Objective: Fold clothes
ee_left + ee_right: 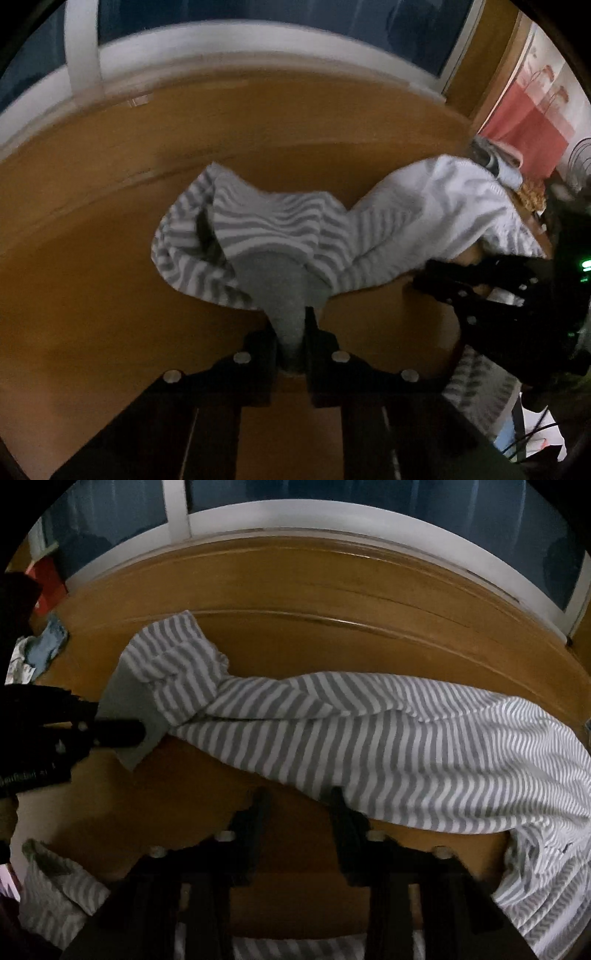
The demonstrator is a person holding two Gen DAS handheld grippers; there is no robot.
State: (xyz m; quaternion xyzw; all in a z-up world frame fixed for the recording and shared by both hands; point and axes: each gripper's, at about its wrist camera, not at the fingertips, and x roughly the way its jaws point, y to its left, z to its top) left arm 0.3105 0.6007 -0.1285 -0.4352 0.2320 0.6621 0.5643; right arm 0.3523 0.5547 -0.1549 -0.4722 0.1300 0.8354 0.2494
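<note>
The striped garment (pixel 369 738), grey and white, lies strung out across the wooden table (pixel 295 602), its bulk trailing toward 3 o'clock in the right wrist view and its plain grey cuff (pixel 288 291) at the 9 o'clock end. The left gripper (pixel 291 332) is clamped on that cuff, the cloth pinched between narrow jaws. The right gripper (pixel 299 801) stands at the garment's near edge at 6 o'clock; its right finger (pixel 341 812) touches the striped cloth, but a visible gap remains between the fingers there, and whether cloth is pinched cannot be told from this view.

Judgement: the step in hand is securing two hold points on the sleeve or side before a fold or a spreading pull. The next move calls for a confirmed right-hand grip, then both hands carrying the cloth together.

Bare table lies open from 10 to 2 o'clock, up to the window frame (pixel 295 513). Other clothing (pixel 44 642) and a red bag (pixel 524 122) crowd one end. Part of the garment hangs over the near table edge.
</note>
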